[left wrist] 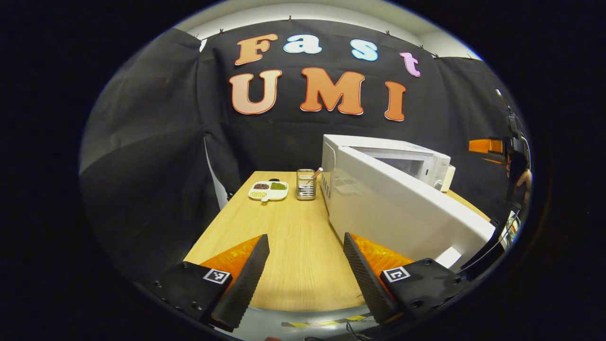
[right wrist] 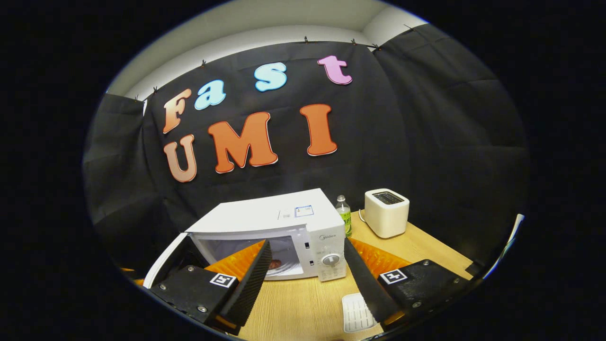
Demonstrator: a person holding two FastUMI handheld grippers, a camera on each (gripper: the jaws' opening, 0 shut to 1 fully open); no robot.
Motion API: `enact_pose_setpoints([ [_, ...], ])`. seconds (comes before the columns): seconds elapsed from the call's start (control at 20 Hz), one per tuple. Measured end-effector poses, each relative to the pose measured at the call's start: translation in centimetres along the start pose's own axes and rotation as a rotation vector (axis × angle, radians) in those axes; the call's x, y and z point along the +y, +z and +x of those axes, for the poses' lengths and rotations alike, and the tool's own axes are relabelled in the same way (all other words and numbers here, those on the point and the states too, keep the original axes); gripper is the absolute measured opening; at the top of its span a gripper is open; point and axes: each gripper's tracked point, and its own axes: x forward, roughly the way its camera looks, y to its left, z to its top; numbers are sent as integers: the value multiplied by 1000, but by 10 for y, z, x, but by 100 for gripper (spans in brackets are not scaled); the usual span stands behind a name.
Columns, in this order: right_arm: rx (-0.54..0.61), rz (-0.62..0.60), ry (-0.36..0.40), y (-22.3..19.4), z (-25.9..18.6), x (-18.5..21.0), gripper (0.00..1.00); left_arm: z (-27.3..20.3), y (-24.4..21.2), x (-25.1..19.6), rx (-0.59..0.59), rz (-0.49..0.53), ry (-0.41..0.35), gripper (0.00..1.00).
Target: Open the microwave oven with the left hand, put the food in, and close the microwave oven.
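While the left claw (left wrist: 306, 272) hangs wide apart over the bare wooden tabletop (left wrist: 293, 246), gripping nothing, the scene runs like this from left to right in the left gripper view: a white divided dish (left wrist: 268, 190) with small heaps of food sits at the far end, a wire holder (left wrist: 306, 184) with a utensil stands just beside it, and then comes the white microwave (left wrist: 416, 163), its door (left wrist: 402, 208) swung open toward the camera and ending just beside the claw's right-hand finger. At the far right edge, orange fingers of another claw and a hand (left wrist: 523, 179) show, too small to read.

Over to the right gripper view: the door (right wrist: 163, 260) stands open at the left, and inside the cavity something dark and round, the food (right wrist: 276, 264), rests on the turntable, partly hidden behind a finger. The right claw (right wrist: 307, 279) is spread wide and empty, in front of the microwave (right wrist: 284, 213). Next along, a bottle (right wrist: 344, 215) stands just behind the microwave's corner, then a white toaster (right wrist: 387, 212) near the tabletop's back. A small white ribbed piece (right wrist: 356, 312) lies on the tabletop between the fingers.
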Motion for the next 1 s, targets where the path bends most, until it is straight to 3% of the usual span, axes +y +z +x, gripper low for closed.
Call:
enact_pose_setpoints([
  [0.3,-21,15,-47,14,-11,-37,94,9,-5,-37,23,24,-70,96],
  [0.45,-1,21,-63,11,-17,-51,94,17,-4,-64,33,14,-121,99],
  [0.8,23,5,-76,14,-23,-77,94,42,24,-132,-23,53,-208,96],
  [1.0,26,3,-78,18,-26,-86,94,60,39,-162,-57,89,-226,55],
])
